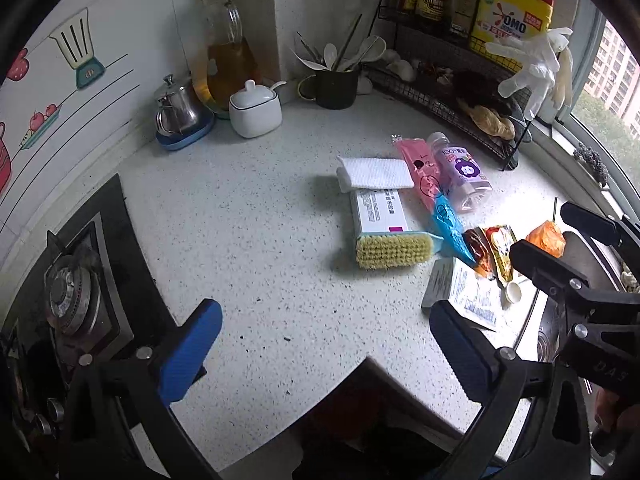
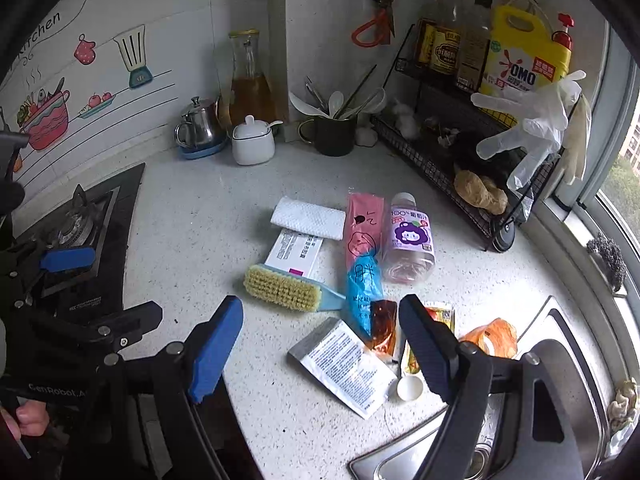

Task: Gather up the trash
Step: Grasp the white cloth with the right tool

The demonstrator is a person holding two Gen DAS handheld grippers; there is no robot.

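Speckled worktop [image 2: 224, 208] carries the trash toward its sink-side edge: a printed sachet [image 2: 344, 364], sauce packets [image 2: 384, 328], a blue wrapper [image 2: 362, 288] and an empty bottle [image 2: 408, 240]. Both the left gripper [image 1: 326, 350] and the right gripper [image 2: 320, 348] hover spread, holding nothing. Best to pinch the sachet's raised edge, probably crumpled, sparing the brush [image 2: 286, 288].

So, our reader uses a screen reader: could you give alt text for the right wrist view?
The open right gripper hovers over a speckled counter strewn with wrappers, a scrub brush, an empty juice bottle and a folded white cloth. A sink lies at right.
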